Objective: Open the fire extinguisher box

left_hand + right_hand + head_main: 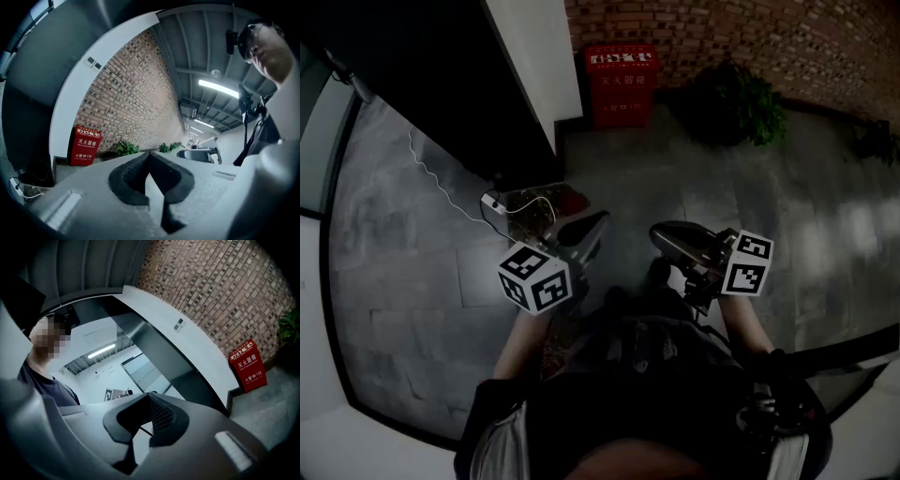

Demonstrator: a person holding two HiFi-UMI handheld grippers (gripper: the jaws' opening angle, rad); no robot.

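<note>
Head view: red metal fire extinguisher box [621,84] looks closed, by the brick wall [722,37], far ahead.
Left hand-held gripper [586,232]: pinched together, empty, likely just carried.
Right hand-held gripper [667,236]: tips together, empty too.
Around: green leafy plant [731,103] beside box; thin white wire [441,187] on grey floor [675,178]; path looks free.

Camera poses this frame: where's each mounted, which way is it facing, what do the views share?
Head view: on the person's head, aimed steeply down at the floor; shows left gripper, right gripper and torso.
Left gripper view: rides the left gripper, looking along its closed jaws toward the brick wall; the person's upper body at right.
Right gripper view: rides the right gripper, looking along its closed jaws; the person's shoulder at left.
Shared: the red fire extinguisher box against the brick wall shows in all three.
</note>
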